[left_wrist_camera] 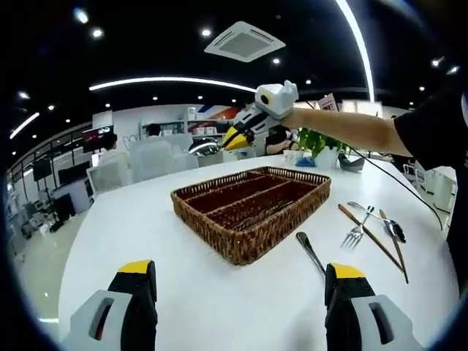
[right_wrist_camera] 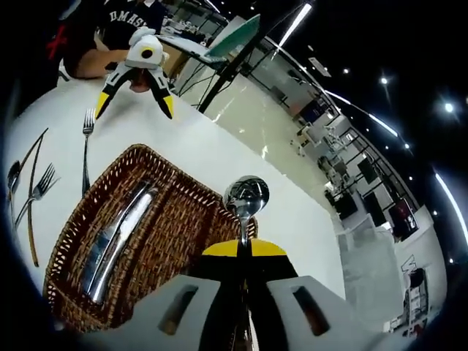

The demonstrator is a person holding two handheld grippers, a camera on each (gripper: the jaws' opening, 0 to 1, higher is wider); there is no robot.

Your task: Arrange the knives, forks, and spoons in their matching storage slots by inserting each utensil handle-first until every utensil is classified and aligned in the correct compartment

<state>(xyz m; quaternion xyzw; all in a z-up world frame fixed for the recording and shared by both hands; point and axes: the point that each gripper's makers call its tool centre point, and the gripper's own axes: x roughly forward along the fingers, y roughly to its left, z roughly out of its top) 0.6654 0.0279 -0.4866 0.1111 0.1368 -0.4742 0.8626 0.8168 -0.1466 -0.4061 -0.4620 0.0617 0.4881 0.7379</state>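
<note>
Closest to us in the left gripper view, our left gripper [left_wrist_camera: 241,292] rises from the bottom edge with its yellow-tipped jaws set wide apart and nothing between them. Just above the right-hand jaw a spoon [left_wrist_camera: 310,251] lies on the white table [left_wrist_camera: 131,219], close beside the near corner of the wicker tray [left_wrist_camera: 252,201], which sits in the middle of the frame with its long compartments running away from us toward the upper right. Right of the tray, toward the right edge, we see a fork [left_wrist_camera: 356,231] lying with wooden chopsticks [left_wrist_camera: 369,235] and another dark utensil we cannot identify. At upper centre our right gripper [left_wrist_camera: 238,137] hangs above the far side of the tray, held out on an arm in a dark sleeve that enters from the right.

In the right gripper view, our right gripper [right_wrist_camera: 244,248] has its jaws pressed together on the handle of a second spoon [right_wrist_camera: 246,196], whose shiny bowl points up at frame centre, over the tray's [right_wrist_camera: 183,219] right-hand rim. Knives [right_wrist_camera: 117,238] lie in the tray's left compartment at lower left. Our left gripper [right_wrist_camera: 135,104] shows at upper left, jaws spread. A lone fork [right_wrist_camera: 85,146] rests on the table between it and the tray, and more cutlery [right_wrist_camera: 29,190] lies at the left edge.
</note>
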